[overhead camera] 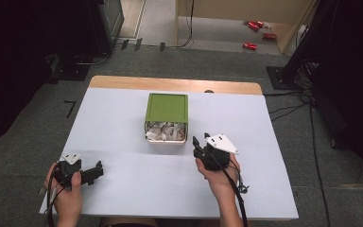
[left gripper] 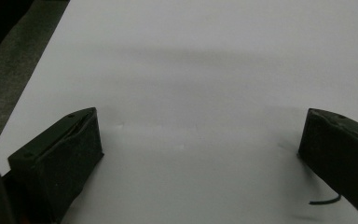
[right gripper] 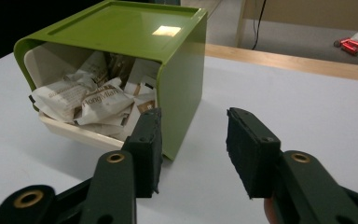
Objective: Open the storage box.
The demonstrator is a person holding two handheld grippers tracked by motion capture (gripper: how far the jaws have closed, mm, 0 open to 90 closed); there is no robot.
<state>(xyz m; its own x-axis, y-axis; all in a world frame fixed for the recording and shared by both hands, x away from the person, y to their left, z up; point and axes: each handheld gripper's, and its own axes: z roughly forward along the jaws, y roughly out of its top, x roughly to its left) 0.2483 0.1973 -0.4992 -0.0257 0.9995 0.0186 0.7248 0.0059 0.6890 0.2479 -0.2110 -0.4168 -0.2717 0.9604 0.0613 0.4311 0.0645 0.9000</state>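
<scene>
A green box [overhead camera: 166, 108] lies on its side in the middle of the white table [overhead camera: 118, 127], its open mouth facing me, with crumpled paper packets [overhead camera: 165, 131] inside. My right gripper [overhead camera: 201, 140] sits just right of the box's mouth, held in a hand. In the right gripper view its jaws stand partly apart [right gripper: 193, 116] with nothing between them, and the box's [right gripper: 121, 28] near corner lies just beyond the left jaw, the packets [right gripper: 88, 100] spilling at the opening. My left gripper [overhead camera: 96, 171] rests at the table's near left corner, jaws wide apart [left gripper: 200, 116] over bare table.
The table's wooden far edge [overhead camera: 170, 84] runs behind the box. Red cans [overhead camera: 255, 26] lie on the floor beyond, by a wooden frame. Cables [overhead camera: 302, 104] trail over the carpet at the right. Dark equipment stands at both back corners.
</scene>
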